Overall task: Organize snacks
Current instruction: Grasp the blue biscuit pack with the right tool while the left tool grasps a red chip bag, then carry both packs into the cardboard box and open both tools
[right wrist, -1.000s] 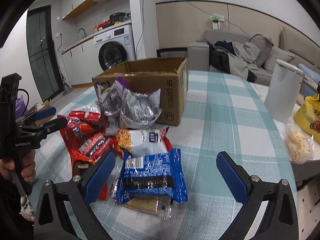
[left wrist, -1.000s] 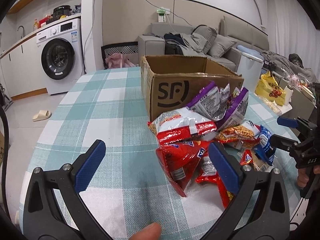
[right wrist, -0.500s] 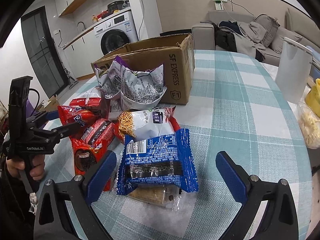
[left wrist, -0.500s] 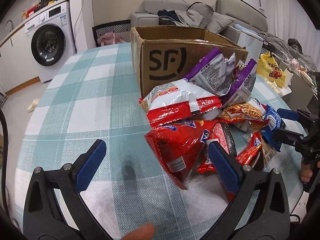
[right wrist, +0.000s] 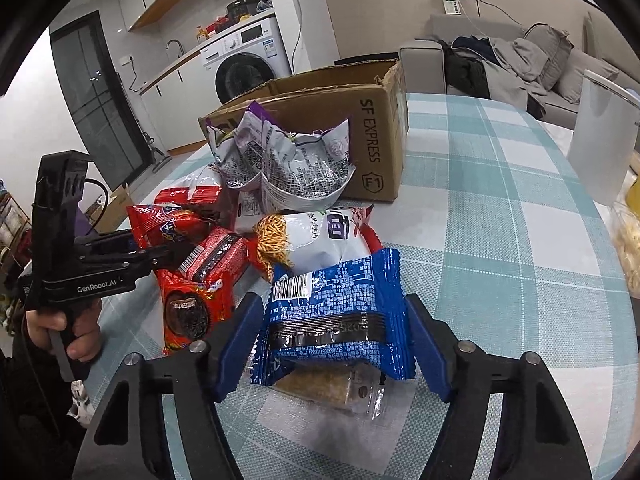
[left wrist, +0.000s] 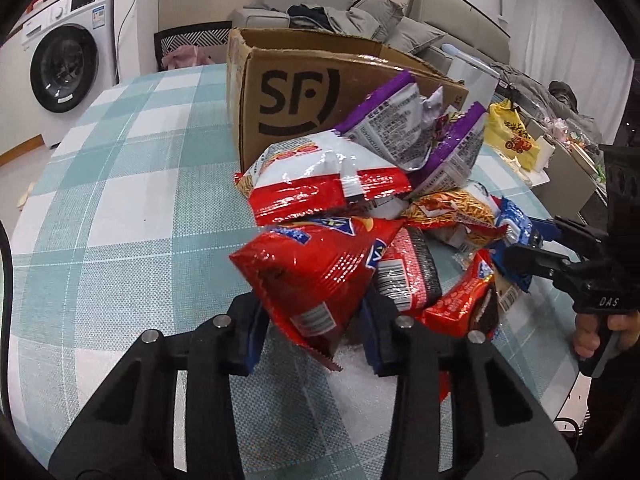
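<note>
Both grippers are on bags in the snack pile on the desk (left wrist: pixel 120 208), in front of the cardboard box (left wrist: pixel 304 92). Left gripper (left wrist: pixel 316 336) jaws pinch the red chip bag (left wrist: pixel 316 276) at its lower end; right gripper (right wrist: pixel 332 340) jaws hug the blue packet (right wrist: pixel 336 312). Both look light, puffy, crinkly and slippery, so I'd grab the sealed edges, not the crushable middle.

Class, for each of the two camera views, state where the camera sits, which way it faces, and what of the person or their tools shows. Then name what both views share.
Left wrist: rides the left gripper, facing its red chip bag and the cardboard box; the right gripper shows at the right.
Right wrist: rides the right gripper, facing the blue packet; the left gripper shows at the left.
Shared: box, snack pile, checked tablecloth.
</note>
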